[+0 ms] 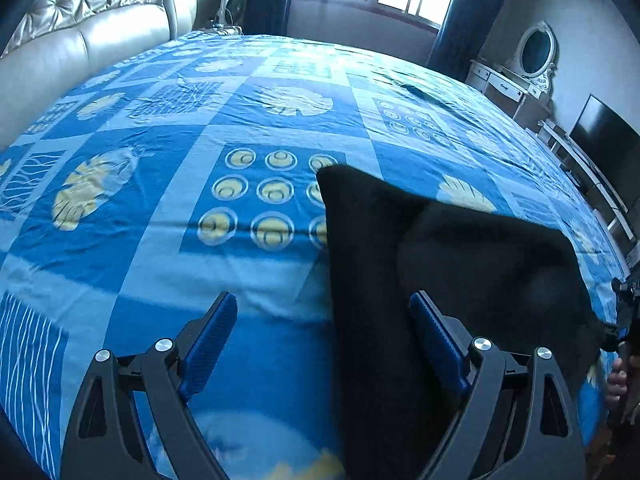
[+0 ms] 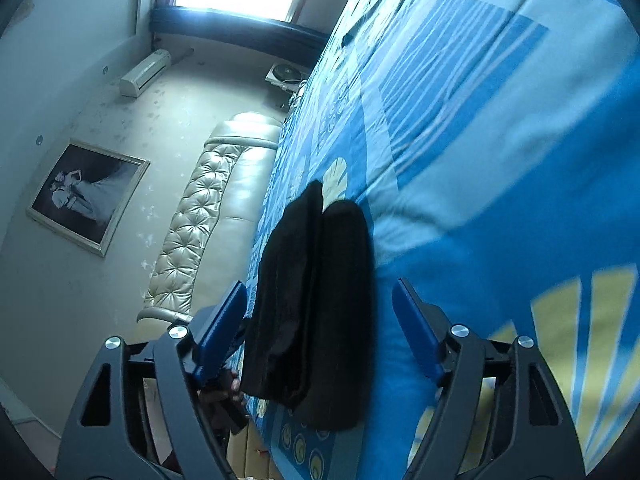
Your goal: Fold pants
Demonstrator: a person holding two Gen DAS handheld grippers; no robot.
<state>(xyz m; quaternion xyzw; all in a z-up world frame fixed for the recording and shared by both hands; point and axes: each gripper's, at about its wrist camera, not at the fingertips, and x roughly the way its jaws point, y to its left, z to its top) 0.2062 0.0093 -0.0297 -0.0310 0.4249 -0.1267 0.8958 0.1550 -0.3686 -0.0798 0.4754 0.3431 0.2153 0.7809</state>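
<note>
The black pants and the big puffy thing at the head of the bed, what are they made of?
The black folded pants look like a soft matte cloth, maybe knit or fleece: they show no shine and drape limply. The cream tufted headboard looks like glossy leather or a fake one: it gleams in the window light and has buttoned dimples.

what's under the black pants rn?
The black pants lie on the blue patterned bedsheet, covering part of its circle print. Anything between them is hidden.

No writing, brand, number or sign can be read in either view. The bedsheet (image 1: 256,128) carries only leaf, ring and stripe patterns, and the framed picture (image 2: 86,196) shows no lettering.
</note>
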